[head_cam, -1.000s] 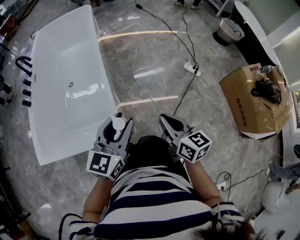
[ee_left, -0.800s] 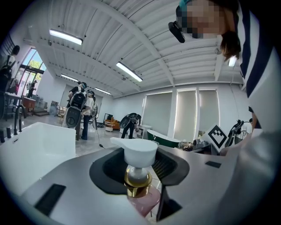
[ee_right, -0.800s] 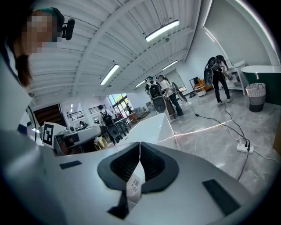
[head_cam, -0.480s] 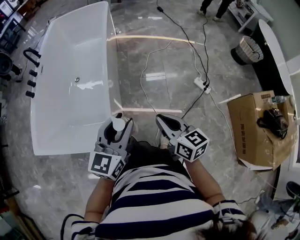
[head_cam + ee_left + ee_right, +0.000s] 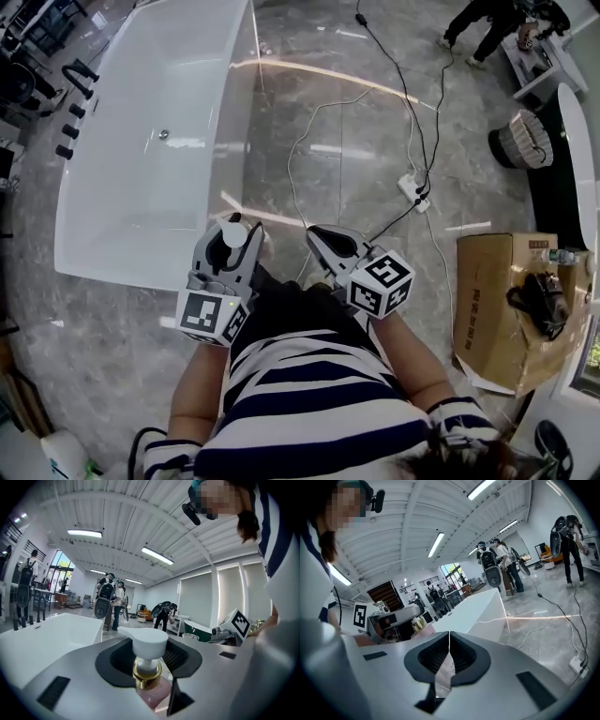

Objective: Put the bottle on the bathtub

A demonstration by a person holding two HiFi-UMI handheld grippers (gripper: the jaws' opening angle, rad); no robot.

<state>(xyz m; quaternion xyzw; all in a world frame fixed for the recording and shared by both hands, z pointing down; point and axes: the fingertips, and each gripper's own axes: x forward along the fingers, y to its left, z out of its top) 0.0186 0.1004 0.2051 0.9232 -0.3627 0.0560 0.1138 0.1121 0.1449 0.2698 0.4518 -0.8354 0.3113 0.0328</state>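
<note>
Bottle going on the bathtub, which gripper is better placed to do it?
Left: the left gripper clamps the bottle and sits nearest the bathtub; the right gripper is shut, empty.

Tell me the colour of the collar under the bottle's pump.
Gold collar; the left gripper view shows it best.

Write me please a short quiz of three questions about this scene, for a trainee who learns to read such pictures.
1. True or false: the bottle already stands on the bathtub.
2. Choose one: the jaws of the right gripper are A) wide open, B) shut with nothing between them, C) shut on the bottle.
3. Fill in the missing word: the cardboard box lies on the floor at the person's ___ side.

Key
1. False: the left gripper holds the bottle in its jaws.
2. B.
3. right.
</note>
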